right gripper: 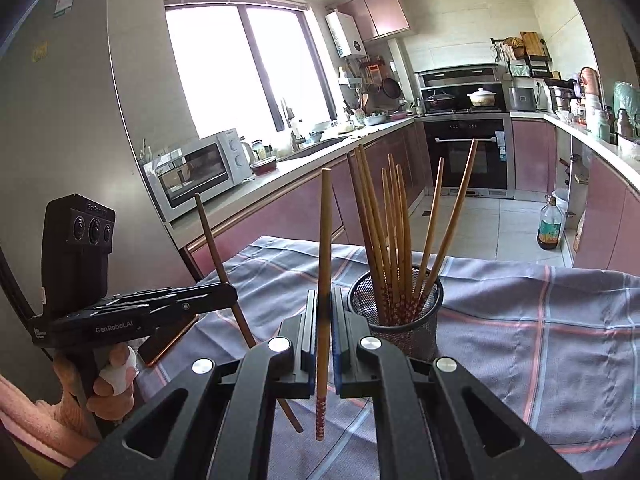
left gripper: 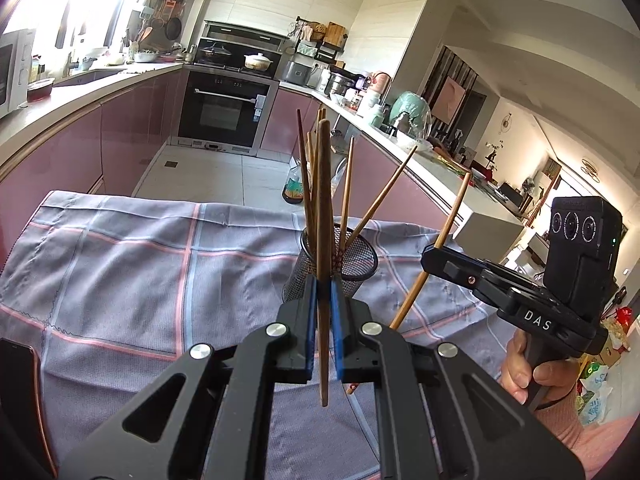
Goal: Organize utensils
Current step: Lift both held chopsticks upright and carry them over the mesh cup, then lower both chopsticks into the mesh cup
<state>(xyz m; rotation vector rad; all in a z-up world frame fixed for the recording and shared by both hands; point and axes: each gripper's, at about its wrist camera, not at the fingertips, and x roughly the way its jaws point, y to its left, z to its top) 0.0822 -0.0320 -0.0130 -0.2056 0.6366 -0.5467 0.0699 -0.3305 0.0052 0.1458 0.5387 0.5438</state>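
A black mesh holder [left gripper: 347, 262] stands on the checked cloth [left gripper: 120, 272] with several brown chopsticks [left gripper: 348, 192] upright in it; it also shows in the right wrist view [right gripper: 396, 308]. My left gripper [left gripper: 323, 304] is shut on one dark brown chopstick [left gripper: 323, 200], held upright just in front of the holder. My right gripper [right gripper: 323, 320] is shut on another chopstick [right gripper: 324, 248] with a patterned red tip, held upright left of the holder. Each gripper shows in the other's view, the right one [left gripper: 434, 258] and the left one [right gripper: 230, 292].
The cloth [right gripper: 520, 320] covers the table. A dark phone-like slab [right gripper: 164, 340] lies at its left edge. Behind are pink kitchen cabinets [left gripper: 60, 152], an oven [left gripper: 224, 112], a microwave [right gripper: 196, 168] and a bottle on the floor [right gripper: 550, 224].
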